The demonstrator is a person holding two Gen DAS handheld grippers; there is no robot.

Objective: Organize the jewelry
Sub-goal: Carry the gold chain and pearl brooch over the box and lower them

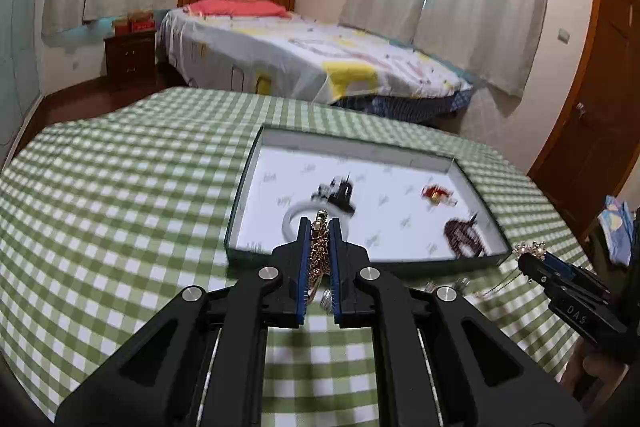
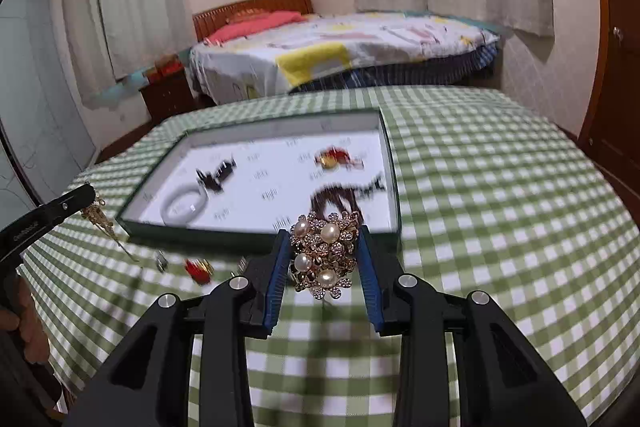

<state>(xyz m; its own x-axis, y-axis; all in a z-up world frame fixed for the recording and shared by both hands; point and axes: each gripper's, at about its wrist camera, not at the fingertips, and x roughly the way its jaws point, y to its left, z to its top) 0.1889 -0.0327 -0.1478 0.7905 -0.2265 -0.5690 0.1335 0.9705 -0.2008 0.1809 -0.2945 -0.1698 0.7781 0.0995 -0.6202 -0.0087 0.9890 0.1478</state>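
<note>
My left gripper (image 1: pixel 319 227) is shut on a gold chain (image 1: pixel 319 251) and holds it above the table at the near edge of the jewelry tray (image 1: pixel 352 143). It also shows in the right wrist view (image 2: pixel 86 193) with the gold chain (image 2: pixel 100 219) dangling. My right gripper (image 2: pixel 324 239) is shut on a gold pearl flower brooch (image 2: pixel 326 255) just in front of the tray (image 2: pixel 256 237). The right gripper (image 1: pixel 528 257) shows at the right in the left wrist view, the brooch (image 1: pixel 532 249) at its tip. The tray holds a white bangle (image 2: pixel 184 205), a black piece (image 2: pixel 216 175), a red-gold piece (image 2: pixel 336 157) and dark beads (image 2: pixel 340 199).
A green checked cloth (image 2: pixel 480 207) covers the table. A red-gold item (image 2: pixel 198 267) and a small silver piece (image 2: pixel 161 261) lie on the cloth in front of the tray. A bed (image 1: pixel 304 55) stands behind the table, a wooden door (image 1: pixel 600 99) at the right.
</note>
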